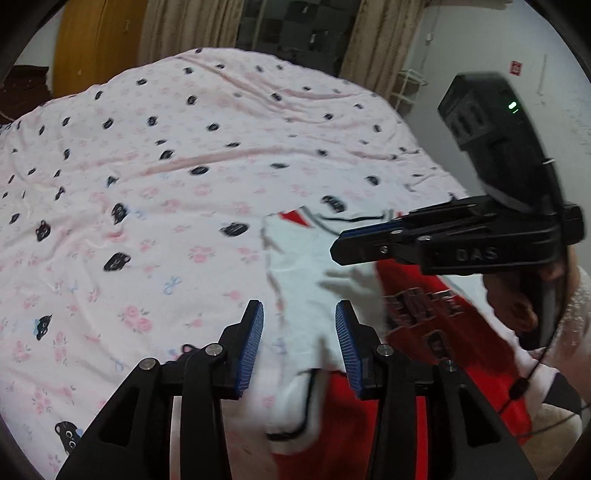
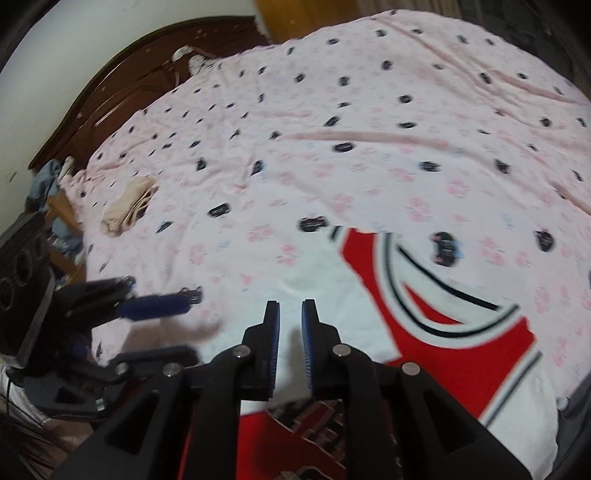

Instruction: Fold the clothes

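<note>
Red-and-white jersey (image 2: 424, 325) lies spread on the bed (image 2: 332, 110). Left gripper (image 1: 299, 317) above the jersey's white sleeve, jaws wide, empty. Right gripper (image 2: 290, 314) over the jersey, jaws narrow, holding nothing.

- home bedroom: a bed spread with a pink sheet (image 2: 369, 122) printed with flowers and dark cat faces
- dark carved wooden headboard (image 2: 122, 85) at the bed's far edge
- beige curtains (image 1: 177, 29) and a wooden wardrobe (image 1: 92, 40) beyond
</note>
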Demonstrator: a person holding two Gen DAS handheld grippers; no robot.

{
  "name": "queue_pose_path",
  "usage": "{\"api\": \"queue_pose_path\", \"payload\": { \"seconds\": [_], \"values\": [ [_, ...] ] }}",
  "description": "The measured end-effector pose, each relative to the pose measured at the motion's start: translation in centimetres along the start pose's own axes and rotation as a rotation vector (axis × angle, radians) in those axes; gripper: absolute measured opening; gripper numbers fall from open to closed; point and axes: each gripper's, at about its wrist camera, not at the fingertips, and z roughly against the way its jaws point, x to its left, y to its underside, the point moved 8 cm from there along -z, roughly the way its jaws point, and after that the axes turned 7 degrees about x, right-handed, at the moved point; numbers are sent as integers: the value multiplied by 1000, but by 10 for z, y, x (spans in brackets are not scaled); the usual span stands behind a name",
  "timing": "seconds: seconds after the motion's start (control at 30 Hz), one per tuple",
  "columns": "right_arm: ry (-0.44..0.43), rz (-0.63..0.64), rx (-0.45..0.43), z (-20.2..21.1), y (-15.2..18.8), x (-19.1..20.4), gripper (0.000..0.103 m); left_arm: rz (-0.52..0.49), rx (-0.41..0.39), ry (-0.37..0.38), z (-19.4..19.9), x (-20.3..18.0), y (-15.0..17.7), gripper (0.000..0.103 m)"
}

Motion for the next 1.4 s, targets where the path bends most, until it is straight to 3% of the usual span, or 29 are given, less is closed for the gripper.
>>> {"api": "queue_pose_path", "payload": {
  "seconds": [0.1, 0.3, 0.7, 0.77, 0.97, 1.1, 1.27, 1.33, 1.4],
  "values": [
    [-9, 25, 35, -19, -7, 10, 13, 10, 39, -5, -18, 2, 6, 37],
    [5, 31, 79, -48, -14, 10, 13, -34, 44, -35, -29, -13, 12, 37],
    [78, -85, 95, -70, -38, -42, 12, -72, 85, -95, -42, -23, 25, 37],
    [126, -113, 81, -69, -43, -54, 18, -70, 84, -96, -41, -23, 25, 37],
    [151, -133, 23, -47, -43, -65, 19, -53, 61, -96, -34, -24, 21, 37],
    [138, -145, -26, -15, -30, -67, 20, -119, 16, -124, -22, -38, 17, 37],
    [184, -143, -57, 21, 6, -72, 21, -196, -50, -109, -7, -65, 12, 38],
    [209, -160, -67, 37, 29, -79, 24, -213, -66, -89, -5, -73, 11, 50],
    [230, -180, -77, 48, 47, -86, 28, -218, -73, -73, -5, -80, 11, 51]
  ]
}}
